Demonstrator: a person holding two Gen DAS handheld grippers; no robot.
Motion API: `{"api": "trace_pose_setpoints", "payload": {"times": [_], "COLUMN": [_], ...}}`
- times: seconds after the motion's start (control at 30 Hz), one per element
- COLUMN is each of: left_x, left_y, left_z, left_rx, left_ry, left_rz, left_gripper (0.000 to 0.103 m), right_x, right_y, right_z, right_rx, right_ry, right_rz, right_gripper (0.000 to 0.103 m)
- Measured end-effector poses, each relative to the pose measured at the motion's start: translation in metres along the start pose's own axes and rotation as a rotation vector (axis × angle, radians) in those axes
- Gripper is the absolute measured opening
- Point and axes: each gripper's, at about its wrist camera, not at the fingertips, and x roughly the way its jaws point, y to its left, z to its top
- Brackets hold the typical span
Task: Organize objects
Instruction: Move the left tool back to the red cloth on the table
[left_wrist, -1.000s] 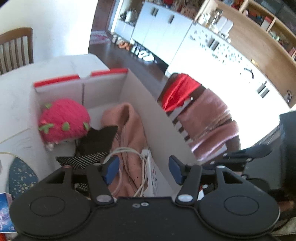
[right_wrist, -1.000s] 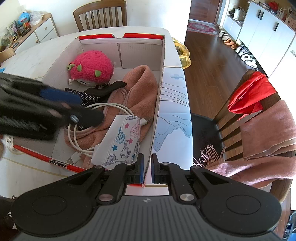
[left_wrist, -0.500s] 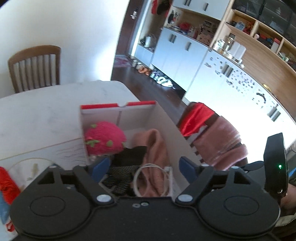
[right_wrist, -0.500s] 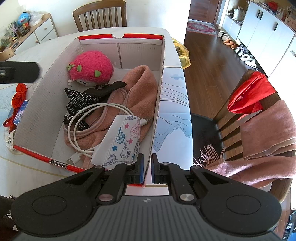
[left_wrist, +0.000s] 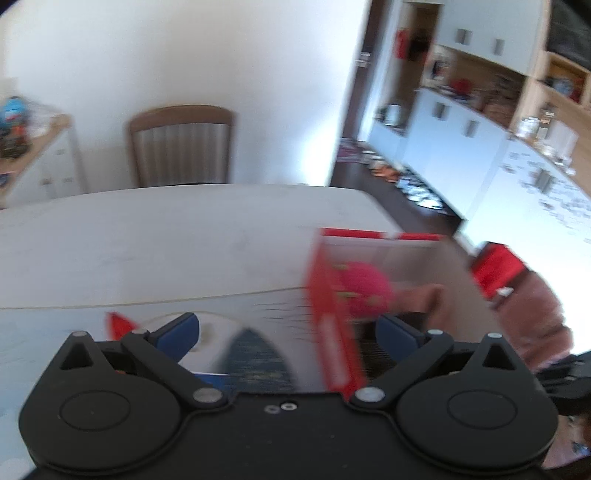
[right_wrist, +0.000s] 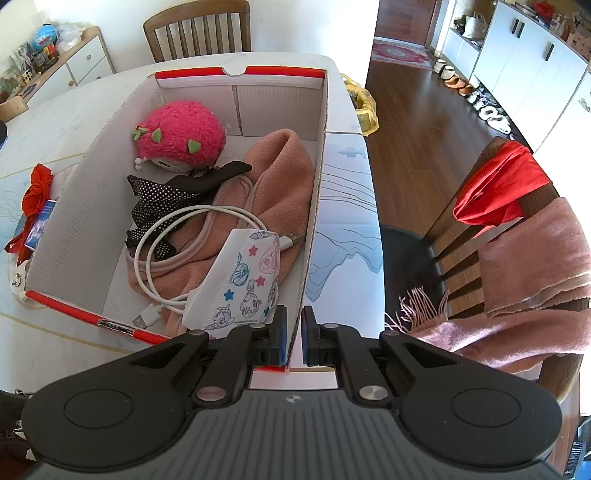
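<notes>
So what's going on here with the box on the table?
A person is tidying loose items into a cardboard box on a white table. The right tool is clamped shut on the box's near right wall, steadying it. Inside lie a pink plush toy, a pink fleece garment, a white cable and a cartoon-print pack. The left tool is open and empty, outside the box's left wall, above a red item and small blue card not yet packed.

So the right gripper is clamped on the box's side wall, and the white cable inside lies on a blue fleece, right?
Not quite: the fleece is pink, not blue, as the right wrist view shows. The rest holds: the right gripper is shut on the box side wall, and the white cable lies coiled on that fleece.
</notes>
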Motion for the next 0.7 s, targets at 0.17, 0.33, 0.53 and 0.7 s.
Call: {"api": "trace_pose_setpoints", "payload": {"times": [0.17, 0.33, 0.53, 0.7], "left_x": [0.004, 0.015, 0.04, 0.062], "left_y": [0.038, 0.069, 0.087, 0.104], "left_z": [-0.002, -0.005, -0.016, -0.022], "left_rx": [-0.064, -0.131, -0.14, -0.187], "left_ry": [-0.015, 0.014, 0.081, 0.141], "left_rz": [0.14, 0.223, 0.308, 0.309], "left_gripper": [0.102, 0.102, 0.101, 0.102], "right_x": [0.001, 0.002, 0.003, 0.003], "right_y": [0.001, 0.002, 0.004, 0.005], "right_z": [0.0, 0.002, 0.003, 0.003], "right_rx": [0.002, 0.004, 0.003, 0.003], "right_ry": [0.003, 0.007, 0.012, 0.015], "right_rz": [-0.005, -0.01, -0.018, -0.023], "right_gripper": [0.008, 0.008, 0.008, 0.008]}}
